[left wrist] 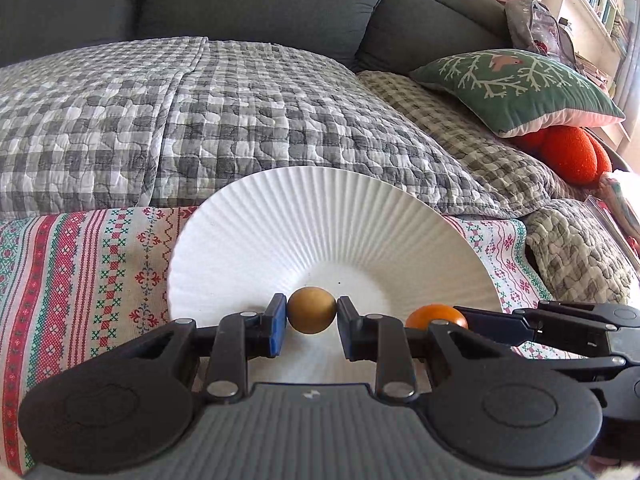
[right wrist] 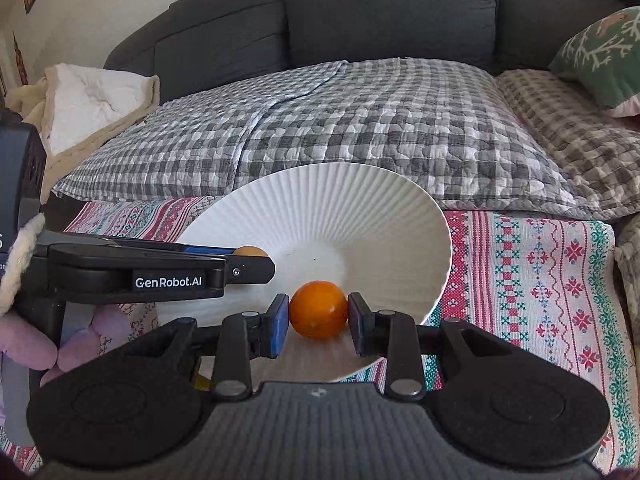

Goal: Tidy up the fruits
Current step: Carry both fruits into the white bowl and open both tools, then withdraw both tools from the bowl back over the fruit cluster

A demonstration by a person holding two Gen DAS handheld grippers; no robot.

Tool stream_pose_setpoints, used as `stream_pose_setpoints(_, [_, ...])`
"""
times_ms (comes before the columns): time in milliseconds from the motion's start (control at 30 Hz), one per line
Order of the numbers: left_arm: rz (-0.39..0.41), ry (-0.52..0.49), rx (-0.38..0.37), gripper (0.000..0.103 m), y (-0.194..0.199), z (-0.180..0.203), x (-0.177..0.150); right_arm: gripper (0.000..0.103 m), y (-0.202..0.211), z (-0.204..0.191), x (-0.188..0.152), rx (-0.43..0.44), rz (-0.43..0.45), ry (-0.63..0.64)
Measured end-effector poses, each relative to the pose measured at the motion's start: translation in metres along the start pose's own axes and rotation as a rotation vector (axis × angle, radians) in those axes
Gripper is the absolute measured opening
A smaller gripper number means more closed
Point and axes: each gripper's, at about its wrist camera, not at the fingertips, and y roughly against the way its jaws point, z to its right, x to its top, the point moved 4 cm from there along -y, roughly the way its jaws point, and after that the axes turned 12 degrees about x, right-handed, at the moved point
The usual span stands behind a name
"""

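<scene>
A white ribbed bowl [left wrist: 328, 216] [right wrist: 340, 208] stands on a patterned cloth in front of a sofa. My left gripper [left wrist: 312, 316] is shut on a small brownish-yellow round fruit [left wrist: 312, 310], held over the bowl's near side. My right gripper [right wrist: 319, 316] is shut on an orange fruit [right wrist: 319, 310], also over the bowl's near part. In the left wrist view the orange fruit [left wrist: 436, 317] shows at the right, with the right gripper's arm behind it. In the right wrist view the left gripper [right wrist: 256, 258] reaches in from the left, and the brownish fruit [right wrist: 250, 251] peeks above it.
A red, green and white patterned cloth [left wrist: 80, 272] [right wrist: 540, 280] covers the surface under the bowl. Behind it lies a grey checked quilt [left wrist: 200, 112] on a dark grey sofa [right wrist: 380, 12]. A green cushion [left wrist: 516, 88] and an orange pillow [left wrist: 572, 156] sit at the right.
</scene>
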Motion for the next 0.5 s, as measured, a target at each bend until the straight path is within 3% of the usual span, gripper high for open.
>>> stream_pose_setpoints(100, [0.002, 0.008, 0.003, 0.01, 0.001, 0.001, 0.0, 0.033, 0.003, 0.0, 0.0, 0.005, 0.006, -0.008])
stream_pose_setpoints(133, [0.005, 0.01, 0.001, 0.012, 0.002, 0.001, 0.001, 0.04, 0.005, 0.001, 0.0, 0.011, 0.009, -0.013])
stream_pose_setpoints(200, [0.017, 0.017, 0.003, 0.028, 0.007, 0.0, 0.0, 0.049, 0.009, 0.001, 0.002, 0.026, 0.016, -0.026])
stream_pose_setpoints(333, [0.023, 0.038, -0.005, 0.043, 0.018, -0.003, -0.001, 0.06, 0.021, 0.001, 0.006, 0.042, 0.035, -0.048])
stream_pose_setpoints(500, [0.034, 0.005, 0.031, 0.068, 0.041, -0.007, -0.005, 0.072, 0.036, -0.007, 0.008, 0.033, 0.041, -0.05])
